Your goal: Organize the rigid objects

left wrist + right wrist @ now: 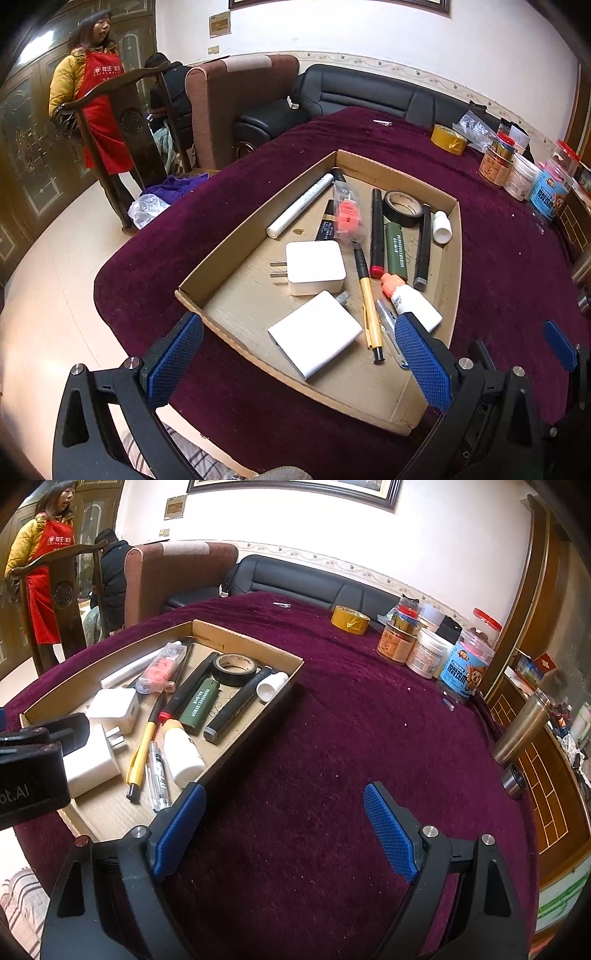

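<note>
From the left wrist, the left gripper [299,356] hangs tilted down over the near edge of the cardboard tray [452,236], jaws apart and empty, the white power bank [314,334] lying between its fingers; I would close squarely across its flat sides. From the right wrist, the right gripper [284,827] tilts down over bare tablecloth [332,738] beside the tray's right edge, jaws wide and empty.

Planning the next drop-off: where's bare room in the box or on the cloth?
Free: the cardboard box floor left of the two white chargers, toward its left wall, and the purple tablecloth between the box and the jars. Crowded: the box's right half, pens, black tape roll, glue bottle, packed close together.
</note>
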A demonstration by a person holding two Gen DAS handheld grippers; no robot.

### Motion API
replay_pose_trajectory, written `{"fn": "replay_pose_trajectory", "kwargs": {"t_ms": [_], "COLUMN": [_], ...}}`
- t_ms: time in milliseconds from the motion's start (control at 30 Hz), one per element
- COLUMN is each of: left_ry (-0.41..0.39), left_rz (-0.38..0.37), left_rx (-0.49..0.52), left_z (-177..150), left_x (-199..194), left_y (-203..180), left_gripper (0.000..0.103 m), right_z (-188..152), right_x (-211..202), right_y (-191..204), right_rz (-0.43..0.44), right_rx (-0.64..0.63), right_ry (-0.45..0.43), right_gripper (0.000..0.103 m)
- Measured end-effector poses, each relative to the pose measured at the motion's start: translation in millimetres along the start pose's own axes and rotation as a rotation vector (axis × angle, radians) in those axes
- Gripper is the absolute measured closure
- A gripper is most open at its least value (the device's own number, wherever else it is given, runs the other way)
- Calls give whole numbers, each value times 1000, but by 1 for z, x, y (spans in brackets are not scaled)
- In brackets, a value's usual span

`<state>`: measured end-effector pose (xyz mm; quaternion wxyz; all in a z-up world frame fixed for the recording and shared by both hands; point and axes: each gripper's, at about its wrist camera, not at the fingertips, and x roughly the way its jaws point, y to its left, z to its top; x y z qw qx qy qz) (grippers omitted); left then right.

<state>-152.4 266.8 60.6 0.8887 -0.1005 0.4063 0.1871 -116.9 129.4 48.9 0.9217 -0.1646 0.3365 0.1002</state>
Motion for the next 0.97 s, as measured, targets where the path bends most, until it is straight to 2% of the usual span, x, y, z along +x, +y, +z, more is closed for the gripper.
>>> {"fn": "replay_pose_trajectory", "kwargs": {"t_ms": [733, 967], "left_ry": [6, 3], "left_rz": [7, 16], "left_rx": [5, 33], "left_z": [-1, -2], "left_x": [-3, -10], "left_y": [-6, -17], "left_gripper": [1, 1], "right_z": [-1, -2], "right_x": [-3, -4], "right_y": [-3, -20], "right_rz": [19, 40], "right_rx": [4, 50], "right_ry": [-11, -14], "right_gripper": [15, 15]}}
